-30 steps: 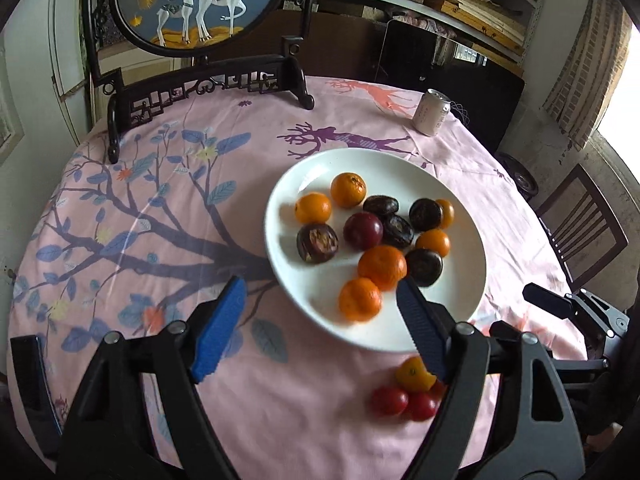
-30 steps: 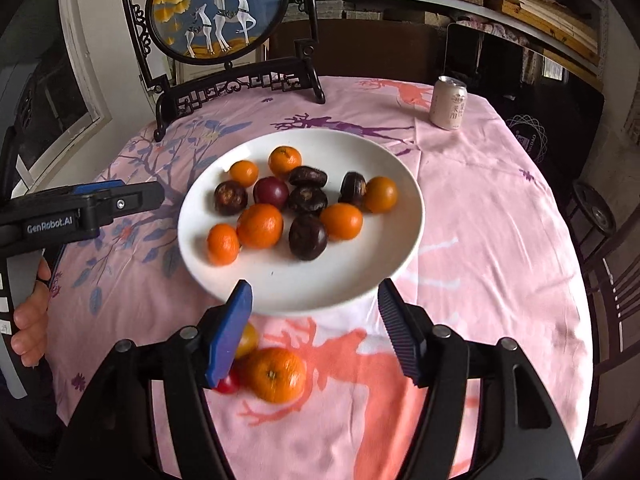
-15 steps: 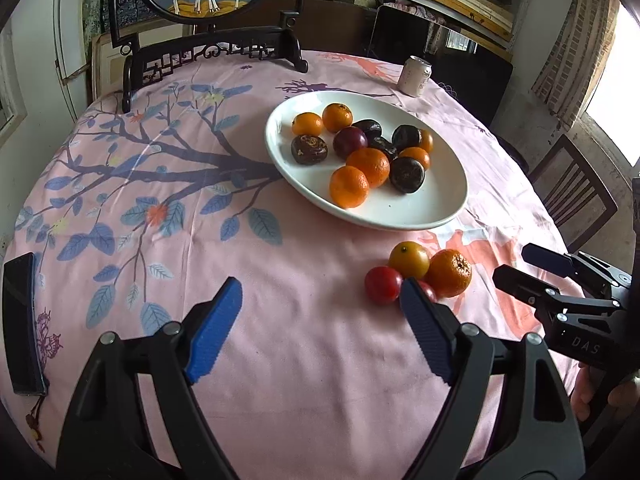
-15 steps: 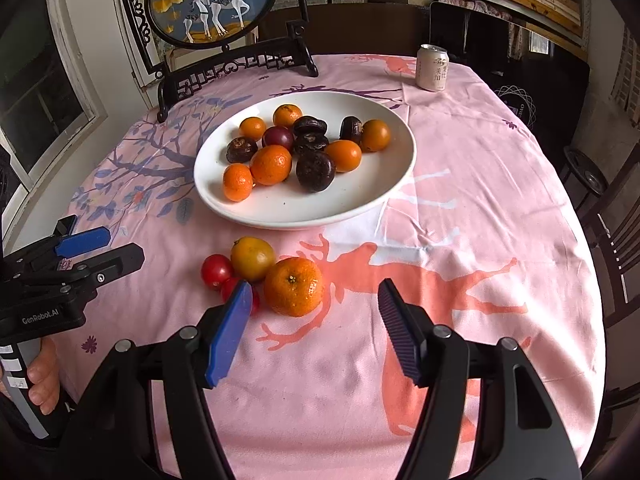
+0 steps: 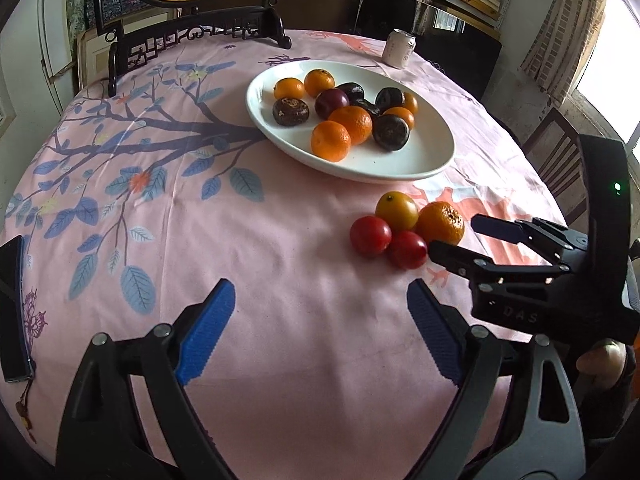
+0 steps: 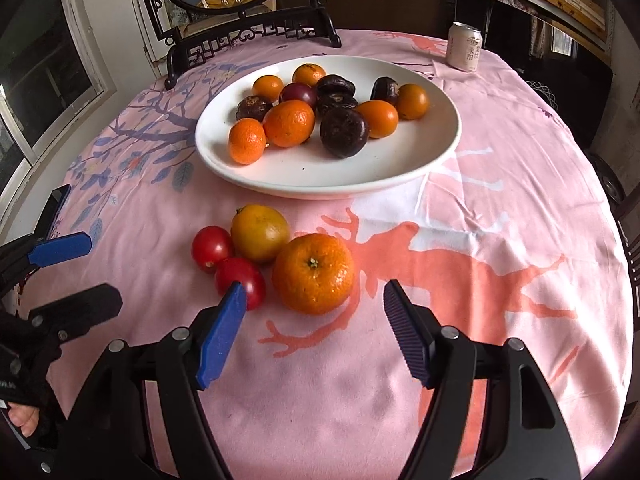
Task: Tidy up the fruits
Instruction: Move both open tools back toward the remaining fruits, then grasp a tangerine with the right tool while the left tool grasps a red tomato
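Observation:
A white plate (image 6: 400, 168) holds several oranges and dark fruits. On the pink cloth in front of it lie a large tangerine (image 6: 314, 268), a yellow-orange fruit (image 6: 260, 232) and two small red fruits (image 6: 212, 248). My right gripper (image 6: 313, 286) is low over the cloth with its jaws opening. Its tips stand to either side of the tangerine's near face, and the pads do not press on it. My left gripper (image 5: 320, 328) hovers over bare cloth left of the loose fruits (image 5: 400, 220), jaws opening, nothing between them.
A drink can (image 6: 464, 46) stands behind the plate. A dark carved stand with a round deer picture (image 6: 248, 32) is at the table's far edge. A dark phone (image 5: 12, 308) lies at the left edge. A wooden chair (image 5: 560, 160) is on the right.
Both grippers have drawn back from the plate toward the near side of the table. The right one has sunk close to the tangerine, and both pairs of jaws stand a little wider.

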Motion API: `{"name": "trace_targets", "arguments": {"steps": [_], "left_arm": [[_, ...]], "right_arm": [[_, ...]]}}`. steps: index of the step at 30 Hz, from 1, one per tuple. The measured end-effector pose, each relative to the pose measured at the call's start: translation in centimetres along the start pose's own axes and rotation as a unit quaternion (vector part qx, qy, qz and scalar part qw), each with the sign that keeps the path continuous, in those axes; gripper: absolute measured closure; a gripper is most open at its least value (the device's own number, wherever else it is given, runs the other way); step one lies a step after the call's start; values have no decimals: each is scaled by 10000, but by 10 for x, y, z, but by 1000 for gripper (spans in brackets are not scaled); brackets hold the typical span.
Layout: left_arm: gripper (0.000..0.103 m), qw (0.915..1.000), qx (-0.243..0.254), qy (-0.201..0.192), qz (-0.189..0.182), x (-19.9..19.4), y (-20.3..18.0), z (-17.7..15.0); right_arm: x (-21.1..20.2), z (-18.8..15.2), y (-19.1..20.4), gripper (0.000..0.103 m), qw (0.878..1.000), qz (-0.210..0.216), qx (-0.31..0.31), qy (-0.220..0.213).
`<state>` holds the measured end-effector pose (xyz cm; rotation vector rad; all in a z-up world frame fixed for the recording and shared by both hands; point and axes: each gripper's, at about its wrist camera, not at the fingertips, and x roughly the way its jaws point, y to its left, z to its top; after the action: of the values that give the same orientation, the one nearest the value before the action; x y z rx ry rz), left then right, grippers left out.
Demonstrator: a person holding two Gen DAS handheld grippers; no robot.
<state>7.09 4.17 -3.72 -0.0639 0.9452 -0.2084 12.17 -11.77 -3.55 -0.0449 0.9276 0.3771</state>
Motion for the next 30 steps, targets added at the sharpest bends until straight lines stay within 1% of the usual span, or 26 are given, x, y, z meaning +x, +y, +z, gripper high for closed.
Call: {"name": "trace_targets", "arguments": {"steps": [1,2,3,6,8,9,12,13,14,15,16,18,20,22,25,26,27,28,29,30], "left_arm": [[13,10000,12,15,15,1,-1,0],[13,10000,23,25,54,3,-1,0],[13,9999,45,43,98,5,-3,1],[13,9995,168,130,218,15,-9,4],[13,9989,274,218,301,26,-14,7],[13,9987,300,256,312,31,-17,8],[13,9983,334,336,338,45,-22,13],[13,9982,346,360,335,50,-24,14],[13,9977,390,429,350,55,-26,15],[13,9975,384,455,376,59,-27,16],[14,9975,353,471,389,61,-27,16],[15,9976,372,503,291,62,-28,16],[15,9977,393,471,302,61,-29,16],[16,9980,391,433,262,60,-29,18],[20,9983,392,417,93,63,-30,22],[26,9983,407,422,-19,64,-32,22],[34,9980,443,428,-132,65,-35,22],[39,9976,486,432,-243,64,-38,21],[47,9972,535,429,-305,63,-40,21],[48,9971,578,411,-288,62,-42,20]], "right_arm": [[1,2,-2,35,9998,145,61,-84],[3,4,-5,49,9994,309,123,-104],[4,7,-7,58,9993,327,163,-113],[6,10,-10,58,9990,416,162,-69],[7,11,-7,57,9992,399,77,-47],[8,11,-6,55,9993,365,57,-60],[11,13,-9,55,9990,432,92,-45],[14,14,-10,55,9989,454,94,29],[19,14,-12,58,9986,492,116,173],[19,13,-14,59,9977,604,229,224],[13,11,-15,59,9978,560,291,214],[-8,4,-13,59,9989,457,139,-22],[-28,-5,-15,59,9997,129,24,-183],[-40,-16,-22,59,9997,-50,17,-222],[-43,-32,-35,59,9997,-134,194,-92],[-41,-36,-39,59,9995,-119,279,-50],[-39,-39,-43,59,9993,-90,364,-14],[-39,-42,-45,59,9990,-58,437,7],[-38,-44,-47,59,9988,-35,494,15],[-38,-45,-47,59,9986,-29,520,19]]}}
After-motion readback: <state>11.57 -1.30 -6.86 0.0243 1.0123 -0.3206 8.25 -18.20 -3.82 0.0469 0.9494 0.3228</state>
